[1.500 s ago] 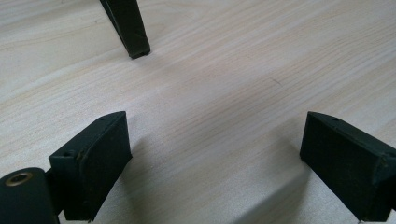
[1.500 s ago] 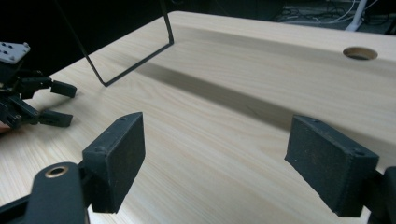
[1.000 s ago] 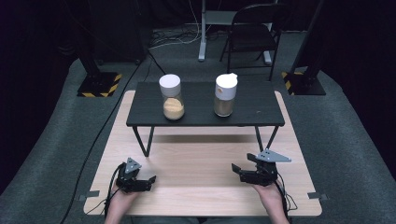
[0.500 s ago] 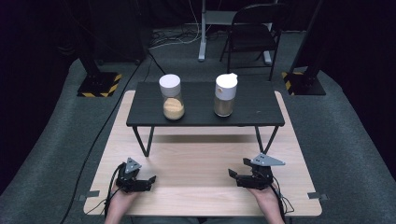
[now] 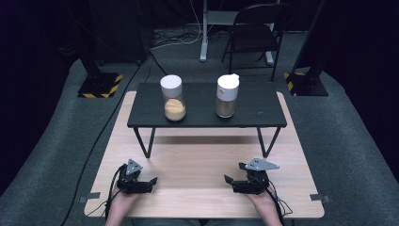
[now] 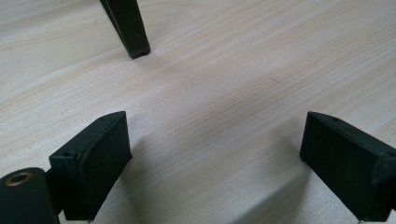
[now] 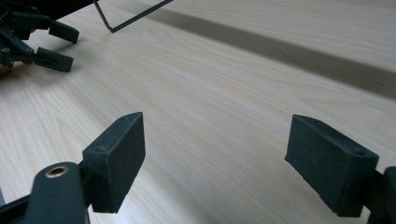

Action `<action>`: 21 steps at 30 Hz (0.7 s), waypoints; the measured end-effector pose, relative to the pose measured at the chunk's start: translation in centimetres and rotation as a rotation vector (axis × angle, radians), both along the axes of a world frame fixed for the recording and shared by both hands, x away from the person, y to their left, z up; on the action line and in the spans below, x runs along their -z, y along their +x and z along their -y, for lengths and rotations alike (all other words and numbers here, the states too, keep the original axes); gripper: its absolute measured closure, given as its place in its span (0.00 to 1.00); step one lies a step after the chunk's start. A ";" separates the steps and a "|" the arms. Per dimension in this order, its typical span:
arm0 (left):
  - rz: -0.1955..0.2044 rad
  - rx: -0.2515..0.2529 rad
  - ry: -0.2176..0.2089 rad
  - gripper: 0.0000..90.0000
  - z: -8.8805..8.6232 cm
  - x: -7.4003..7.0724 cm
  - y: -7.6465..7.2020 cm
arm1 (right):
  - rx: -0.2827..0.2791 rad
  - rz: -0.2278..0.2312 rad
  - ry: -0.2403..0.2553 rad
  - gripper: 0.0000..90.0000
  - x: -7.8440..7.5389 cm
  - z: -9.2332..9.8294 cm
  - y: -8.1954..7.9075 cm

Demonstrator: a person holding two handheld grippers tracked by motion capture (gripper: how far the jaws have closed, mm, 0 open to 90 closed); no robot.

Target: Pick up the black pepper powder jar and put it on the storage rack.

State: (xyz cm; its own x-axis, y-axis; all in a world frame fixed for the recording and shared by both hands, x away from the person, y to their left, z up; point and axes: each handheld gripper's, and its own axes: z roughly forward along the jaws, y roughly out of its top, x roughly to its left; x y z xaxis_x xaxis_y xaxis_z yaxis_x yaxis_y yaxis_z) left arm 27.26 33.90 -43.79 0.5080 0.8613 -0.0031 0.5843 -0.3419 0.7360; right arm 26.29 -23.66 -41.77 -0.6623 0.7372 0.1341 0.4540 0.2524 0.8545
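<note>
Two jars stood on a black raised shelf [image 5: 263,110] at the far side of the wooden surface [image 5: 197,169]. Left jar [image 5: 172,98], white lid, lay straight ahead of the left tool [image 5: 151,182]; right jar [image 5: 227,95] ahead of the right tool [image 5: 227,181]. Both tools rested near, well apart from them, jaws spread, gripping nothing.

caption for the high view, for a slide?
Both open grippers, left and right, rest on the wooden table before two jars on a black stand.
</note>
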 end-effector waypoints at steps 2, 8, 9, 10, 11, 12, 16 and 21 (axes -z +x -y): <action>0.000 0.000 0.000 0.09 0.0 0.0 0.0 | -0.009 -0.002 -0.005 0.21 0.1 -0.2 0.0; 0.000 0.000 0.000 0.09 0.0 0.0 0.0 | -0.034 -0.013 -0.014 0.21 0.3 -0.9 0.1; 0.000 0.000 0.000 0.09 0.0 0.0 0.0 | -0.037 -0.015 -0.015 0.21 0.3 -1.0 0.2; 0.000 0.000 0.000 0.09 0.0 0.0 0.0 | -0.042 -0.016 -0.017 0.21 0.4 -1.1 0.2; 0.000 0.000 0.000 0.09 0.0 0.0 0.0 | -0.042 -0.016 -0.017 0.21 0.4 -1.1 0.2; 0.000 0.000 0.000 0.09 0.0 0.0 0.0 | -0.047 -0.019 -0.022 0.21 0.4 -1.3 0.2; 0.000 0.000 0.000 0.09 0.0 0.0 0.0 | -0.058 -0.025 -0.026 0.21 0.6 -1.6 0.3; 0.000 0.000 0.000 0.09 0.0 0.0 0.0 | -0.068 -0.027 -0.042 0.21 0.7 -2.1 0.3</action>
